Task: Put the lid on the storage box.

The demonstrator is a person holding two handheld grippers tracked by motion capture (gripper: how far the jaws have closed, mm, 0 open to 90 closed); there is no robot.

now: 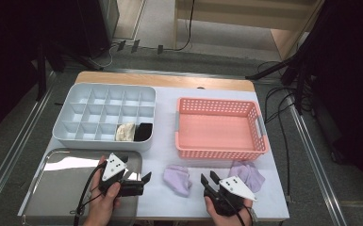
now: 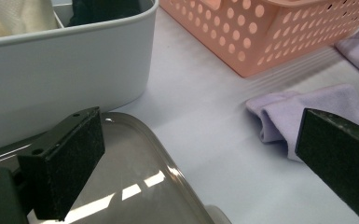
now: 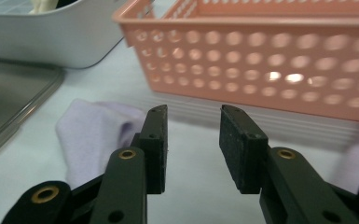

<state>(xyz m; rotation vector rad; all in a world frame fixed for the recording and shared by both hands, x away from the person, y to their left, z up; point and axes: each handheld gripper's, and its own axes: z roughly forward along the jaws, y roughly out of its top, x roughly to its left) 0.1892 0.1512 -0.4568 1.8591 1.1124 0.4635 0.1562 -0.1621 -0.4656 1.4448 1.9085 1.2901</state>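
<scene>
R gripper (image 1: 208, 178) low over worktop (image 1: 169, 155) near front edge, jaws part open, nothing between the pads (image 3: 235, 144); sits between the two lilac socks. L gripper (image 1: 144, 179) over right rim of steel tray (image 1: 52, 188), jaws wide apart, empty, aimed toward near lilac sock (image 1: 178, 179).

Progress, judged from layout: cream sock (image 1: 125, 132) and black sock (image 1: 143, 131) already in adjoining front-row cells of grey divider box (image 1: 75, 136). Remaining cells bare. Pink basket (image 1: 221, 151) holds nothing. Both lilac socks loose on worktop, so looks like roughly half done; lilac pair left to stow.

Near lilac sock: flat, folded over, just in front of basket's front-left corner. Long axis approx. front-to-back with slight slant; which end is cuff vs toe cannot be told. Far lilac sock (image 1: 247, 173): crumpled, in front of basket's front-right corner, beside R gripper; axis unclear.
</scene>
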